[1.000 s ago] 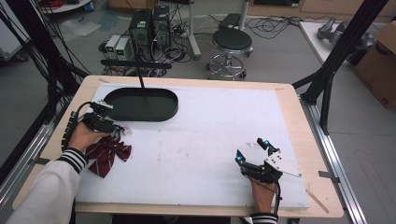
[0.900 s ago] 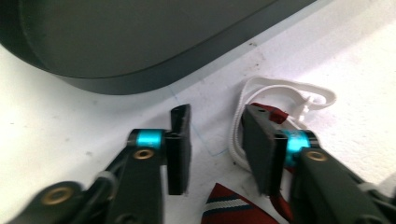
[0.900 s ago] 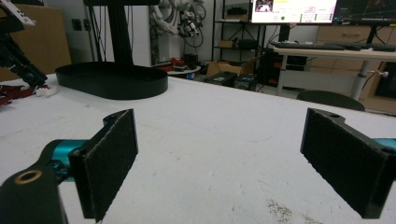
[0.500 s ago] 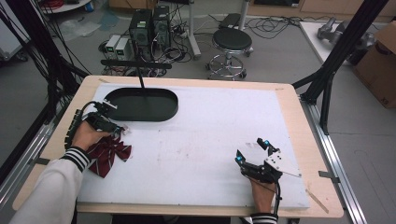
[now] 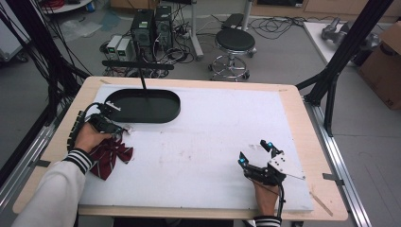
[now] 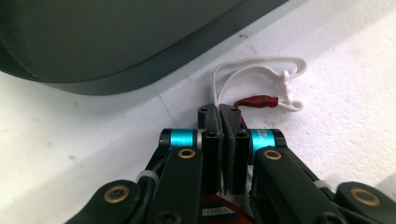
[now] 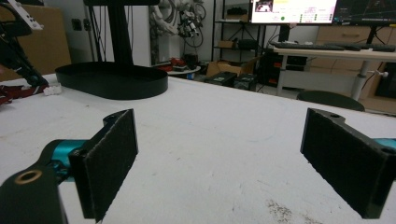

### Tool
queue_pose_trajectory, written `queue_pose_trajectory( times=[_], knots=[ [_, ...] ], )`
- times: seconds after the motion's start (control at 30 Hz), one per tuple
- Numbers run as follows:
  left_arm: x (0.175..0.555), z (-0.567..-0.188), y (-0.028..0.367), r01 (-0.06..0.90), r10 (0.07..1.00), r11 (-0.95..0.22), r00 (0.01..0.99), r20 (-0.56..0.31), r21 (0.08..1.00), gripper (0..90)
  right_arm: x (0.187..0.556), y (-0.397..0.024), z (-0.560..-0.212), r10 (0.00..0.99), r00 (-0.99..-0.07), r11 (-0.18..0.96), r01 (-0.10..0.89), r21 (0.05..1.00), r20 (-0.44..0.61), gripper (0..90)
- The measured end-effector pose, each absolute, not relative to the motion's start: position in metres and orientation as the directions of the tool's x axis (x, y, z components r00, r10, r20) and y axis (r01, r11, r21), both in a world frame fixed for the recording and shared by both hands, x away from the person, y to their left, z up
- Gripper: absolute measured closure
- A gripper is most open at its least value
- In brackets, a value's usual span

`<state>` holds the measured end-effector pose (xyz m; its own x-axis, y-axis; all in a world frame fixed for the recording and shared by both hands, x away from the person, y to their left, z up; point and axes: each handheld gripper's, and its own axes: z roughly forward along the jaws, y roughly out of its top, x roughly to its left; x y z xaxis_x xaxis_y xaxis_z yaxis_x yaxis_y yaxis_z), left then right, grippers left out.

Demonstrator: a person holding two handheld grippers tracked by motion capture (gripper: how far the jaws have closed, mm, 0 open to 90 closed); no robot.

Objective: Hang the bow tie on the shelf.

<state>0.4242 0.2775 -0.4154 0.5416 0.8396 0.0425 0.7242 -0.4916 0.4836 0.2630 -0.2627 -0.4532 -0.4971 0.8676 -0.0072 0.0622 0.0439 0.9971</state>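
A dark red striped bow tie lies on the white mat at the left, just in front of a black oval tray. My left gripper is shut on the bow tie's strap. In the left gripper view the closed jaws pinch it, with the red strap end and a looped white cord sticking out past the tips, close to the tray wall. My right gripper rests low at the front right, open and holding nothing.
The white mat covers most of the wooden table. A black post rises behind the tray. In the right gripper view the tray and the bow tie lie far across the mat. Floor, stool and computers are beyond the table.
The left hand has shifted slightly with the bow tie still pinched in its gripper. The right gripper has stayed where it was, open.
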Motion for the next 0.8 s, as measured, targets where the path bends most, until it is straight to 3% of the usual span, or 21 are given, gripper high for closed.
queue_pose_trajectory(
  times=[0.47, 0.8],
  knots=[
    [0.413, -0.397, 0.287, 0.634, 0.831, -0.461, 0.554, 0.051, 0.621, 87.3, 0.263, -0.263, -0.453, 0.867, -0.498, 0.048, 0.059, 0.997, -0.012, 10.1],
    [0.403, -0.368, 0.298, 0.500, 0.828, -0.393, 0.557, 0.060, 0.772, 87.4, 0.263, -0.263, -0.453, 0.868, -0.497, 0.047, 0.059, 0.997, -0.011, 10.1]
  ],
)
